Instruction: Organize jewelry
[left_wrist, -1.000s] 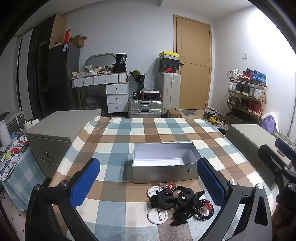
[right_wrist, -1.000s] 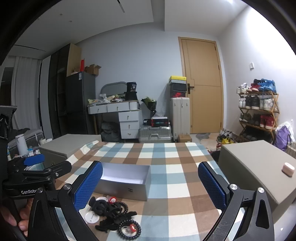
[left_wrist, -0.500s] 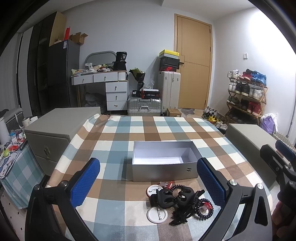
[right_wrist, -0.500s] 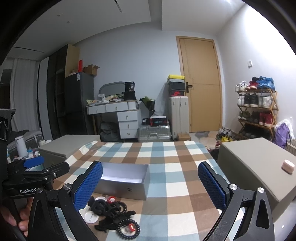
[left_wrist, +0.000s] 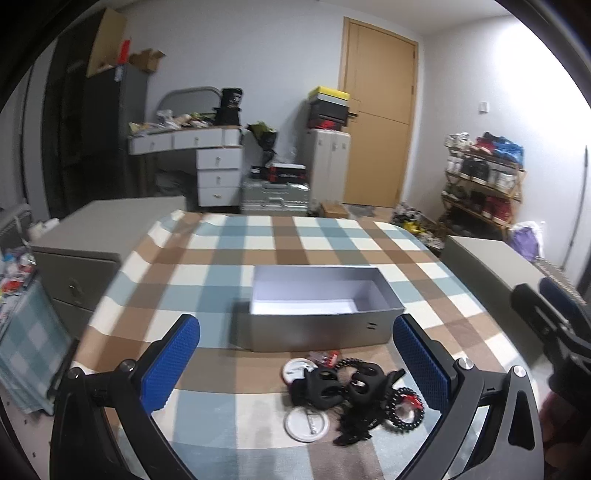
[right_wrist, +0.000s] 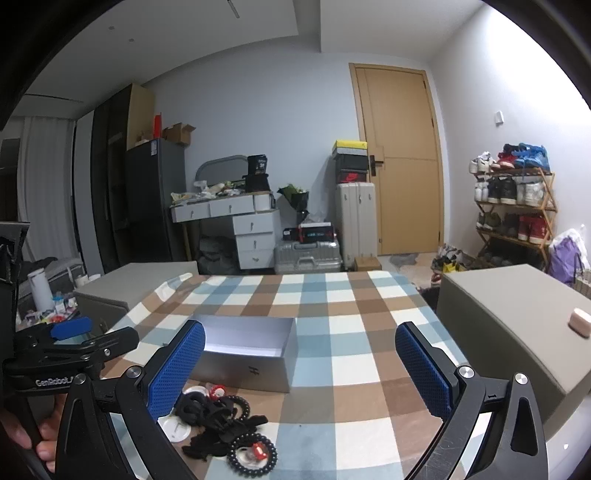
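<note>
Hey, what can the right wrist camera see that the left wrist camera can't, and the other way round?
Only the right wrist view shows the hand on the left gripper's handle and a small pink case on the grey cabinet. Only the left wrist view looks down into the grey box, which appears empty. Both show the box, the pile of black hair ties and badges before it, and the checked tablecloth.
</note>
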